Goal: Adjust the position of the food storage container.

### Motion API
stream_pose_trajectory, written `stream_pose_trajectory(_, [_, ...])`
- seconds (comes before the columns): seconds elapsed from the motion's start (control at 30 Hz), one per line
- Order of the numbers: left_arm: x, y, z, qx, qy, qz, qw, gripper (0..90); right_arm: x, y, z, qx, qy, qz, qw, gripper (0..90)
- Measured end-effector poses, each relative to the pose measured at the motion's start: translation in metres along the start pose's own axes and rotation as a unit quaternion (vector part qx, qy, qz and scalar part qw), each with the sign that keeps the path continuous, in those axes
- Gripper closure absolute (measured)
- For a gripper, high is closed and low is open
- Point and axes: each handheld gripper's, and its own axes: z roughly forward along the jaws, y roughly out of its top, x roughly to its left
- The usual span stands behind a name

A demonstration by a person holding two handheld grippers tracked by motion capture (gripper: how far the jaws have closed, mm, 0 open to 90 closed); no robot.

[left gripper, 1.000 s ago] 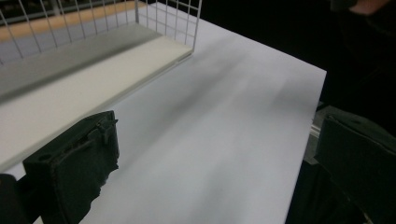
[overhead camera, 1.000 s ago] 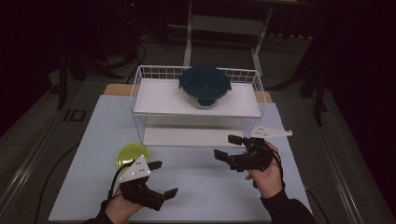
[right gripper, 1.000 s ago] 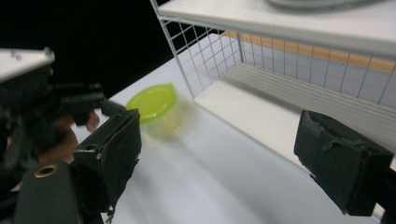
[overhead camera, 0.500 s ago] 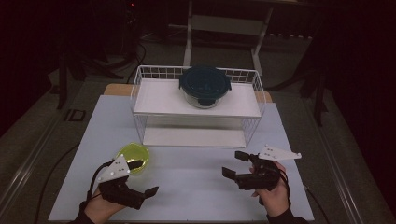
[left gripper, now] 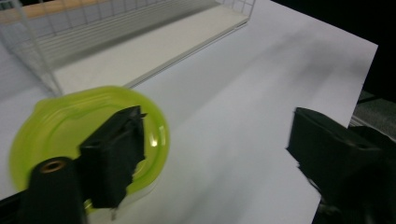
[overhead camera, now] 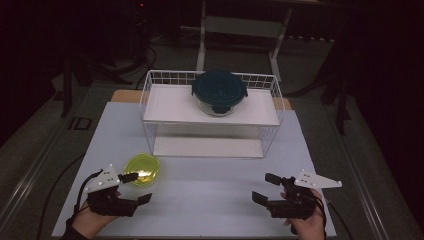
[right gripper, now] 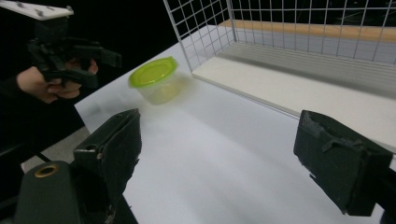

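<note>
L gripper (overhead camera: 135, 188) is held w/ jaws apart, just been closing, nothing gripped; yellow-lidded container (overhead camera: 141, 170) is seen just beside it on the white mat (overhead camera: 210, 190). R gripper (overhead camera: 264, 189) is held wide, empty.

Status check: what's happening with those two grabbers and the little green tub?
Left gripper and right gripper open, empty. Green tub upright, beside left. Nothing blocking.

Tub (overhead camera: 142, 170): clear plastic, glossy lime-green lid.
Rack (overhead camera: 212, 112): thin white coated wire, matt white shelves.
Container (overhead camera: 219, 92): clear glossy body, dark teal plastic lid.
Table (overhead camera: 210, 195): smooth matt white top.
Left gripper (overhead camera: 136, 188): matt black jaws, rough-edged pads.
</note>
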Motion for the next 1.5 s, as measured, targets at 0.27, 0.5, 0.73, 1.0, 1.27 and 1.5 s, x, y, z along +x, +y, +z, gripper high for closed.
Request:
stream_pose_trajectory(0.27, [0.025,-0.015,-0.015,0.005,0.023,-0.022,0.9995,46.7,-0.001,-0.007,-0.006,-0.005,-0.001,0.012,0.9999,14.7])
stream_pose_trajectory(0.5, [0.044,-0.033,-0.022,0.018,0.053,-0.041,0.9976,62.8,-0.004,-0.010,-0.006,-0.008,-0.002,0.018,0.9998,14.7])
stream_pose_trajectory(0.73, [0.063,-0.047,-0.016,0.064,0.075,-0.066,0.9929,71.1,-0.006,-0.011,-0.006,-0.011,-0.006,0.022,0.9997,14.7])
stream_pose_trajectory(1.0, [0.073,-0.054,0.004,0.101,0.081,-0.077,0.9886,82.2,-0.007,-0.011,-0.006,-0.011,-0.005,0.020,0.9997,14.7])
stream_pose_trajectory(1.27, [0.076,-0.048,0.020,0.111,0.081,-0.056,0.9889,88.1,-0.009,-0.013,-0.006,-0.010,-0.005,0.023,0.9997,14.7])
stream_pose_trajectory(1.5, [0.075,-0.046,0.028,0.114,0.068,-0.046,0.9901,88.6,-0.010,-0.015,-0.006,-0.008,-0.004,0.027,0.9996,14.8])
